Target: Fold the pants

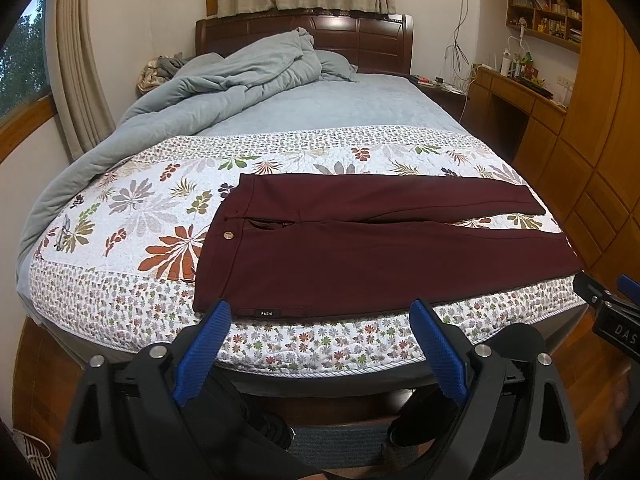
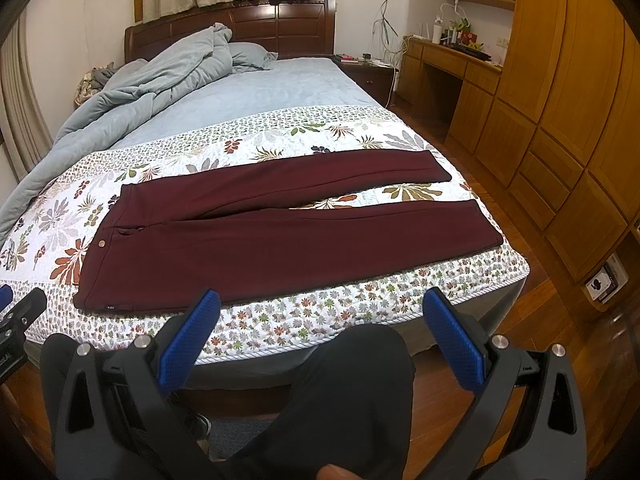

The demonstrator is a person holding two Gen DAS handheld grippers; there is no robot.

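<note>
Pants: I see the maroon pants [image 1: 360, 252] spread flat on the floral quilt [image 1: 132, 208] at the foot of the bed [image 2: 280, 84], waistband left, legs right.
Progress: I judge no fold made yet; all of it remains.
Left gripper [image 1: 322, 312]: fingers spread, empty, just short of the near waistband edge.
Right gripper [image 2: 320, 300]: fingers spread, empty, short of the near leg.

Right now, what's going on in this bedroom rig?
A person holds two grippers at the foot of the bed, about to fold pants. The maroon pants lie flat and unfolded across the floral quilt, waistband to the left, legs slightly apart. The left gripper and right gripper are both open, short of the fabric, holding nothing.
</note>
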